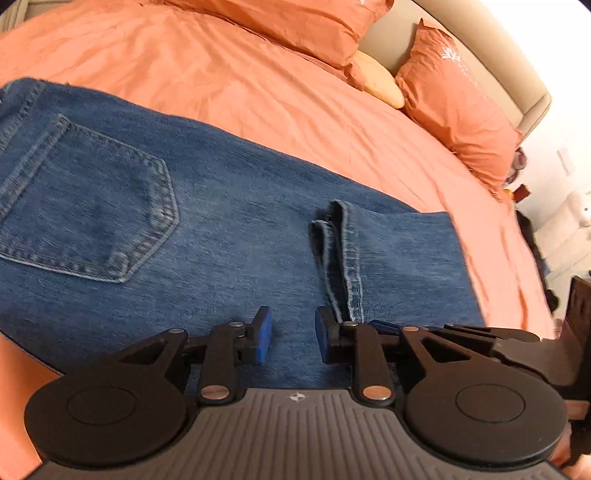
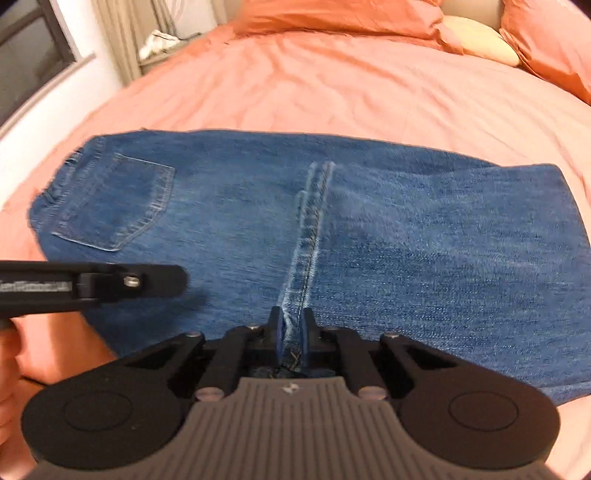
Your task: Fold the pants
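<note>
Pillows in orange cases (image 1: 303, 29) lay at the far end of the orange bedsheet (image 1: 258, 85), well clear of the folded blue denim pants (image 1: 207, 206) spread flat on it. Left gripper (image 1: 293, 339) hovered over the denim's near edge, jaws parted, gripping nothing. Right gripper (image 2: 291, 332) had clamped tight on the stitched hem (image 2: 306, 251).

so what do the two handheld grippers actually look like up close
Both match. The left gripper and right gripper each have black linkage arms with silver rivets, two round black discs, a grey ribbed body bearing a small white emblem, and blue pads on the fingertips. No cables or sleeves show.
</note>
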`<state>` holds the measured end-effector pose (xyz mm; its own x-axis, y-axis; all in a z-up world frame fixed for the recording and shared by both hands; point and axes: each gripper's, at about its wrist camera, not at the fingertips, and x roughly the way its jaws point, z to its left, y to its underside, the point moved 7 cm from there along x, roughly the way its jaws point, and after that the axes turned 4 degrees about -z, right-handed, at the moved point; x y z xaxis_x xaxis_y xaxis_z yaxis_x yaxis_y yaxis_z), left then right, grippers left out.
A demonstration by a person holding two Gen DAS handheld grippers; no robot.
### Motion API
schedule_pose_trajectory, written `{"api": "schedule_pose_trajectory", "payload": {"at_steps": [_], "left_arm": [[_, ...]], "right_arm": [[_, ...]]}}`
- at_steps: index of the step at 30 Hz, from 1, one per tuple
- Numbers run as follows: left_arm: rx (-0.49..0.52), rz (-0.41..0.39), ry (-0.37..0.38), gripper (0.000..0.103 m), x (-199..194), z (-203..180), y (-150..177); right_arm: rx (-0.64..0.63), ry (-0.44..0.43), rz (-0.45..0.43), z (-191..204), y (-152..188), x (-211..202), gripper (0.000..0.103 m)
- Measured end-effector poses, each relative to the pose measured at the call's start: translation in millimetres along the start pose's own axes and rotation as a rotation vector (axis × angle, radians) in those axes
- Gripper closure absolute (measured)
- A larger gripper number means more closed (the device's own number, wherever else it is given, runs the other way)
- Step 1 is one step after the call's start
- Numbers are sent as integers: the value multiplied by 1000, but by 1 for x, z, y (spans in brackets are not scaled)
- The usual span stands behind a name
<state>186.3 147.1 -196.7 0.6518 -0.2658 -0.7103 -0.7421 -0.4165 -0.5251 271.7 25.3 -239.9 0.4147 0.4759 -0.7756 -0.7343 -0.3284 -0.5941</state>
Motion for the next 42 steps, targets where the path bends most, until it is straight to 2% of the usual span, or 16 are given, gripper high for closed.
{"api": "schedule_pose_trajectory", "payload": {"at_steps": [4,9,11,14,16,17,20,23,27,30,33,34,35,39,42], "left_arm": [[8,7,32,75,7,-8,-2],[74,36,18,74,16,-17,4],[88,46,6,69,18,-18,7],[104,45,-5,58,19,-22,7],[135,47,0,51,23,-30,4],[143,46,-3,47,25,-33,2],[146,42,-24,40,37,-37,-5],[140,24,-25,37,53,-43,-14],[120,15,-52,37,77,-43,-20],[111,3,-50,43,89,-41,-20],[136,-17,-61,56,94,-41,-18],[152,-26,-73,64,95,-42,-17],[166,-32,-89,72,95,-42,-18],[175,-58,-111,82,91,-44,-17],[229,-106,-138,90,81,-57,-17]], "right_arm": [[25,-52,10,1,7,-16,99],[58,-59,52,-5,25,12,99],[66,-66,46,-5,25,14,98],[53,-83,36,-5,23,6,91],[50,-94,11,-7,22,-4,69],[48,-92,-16,-10,21,-12,67],[36,-37,-96,-27,19,-32,63],[68,67,-154,-59,21,-49,60],[133,153,-222,-107,29,-68,59],[128,203,-269,-137,35,-84,55],[127,233,-302,-160,40,-91,53],[140,235,-303,-167,42,-92,53],[162,230,-304,-173,43,-91,53],[259,182,-297,-190,43,-90,53],[277,188,-299,-197,42,-89,53]]}}
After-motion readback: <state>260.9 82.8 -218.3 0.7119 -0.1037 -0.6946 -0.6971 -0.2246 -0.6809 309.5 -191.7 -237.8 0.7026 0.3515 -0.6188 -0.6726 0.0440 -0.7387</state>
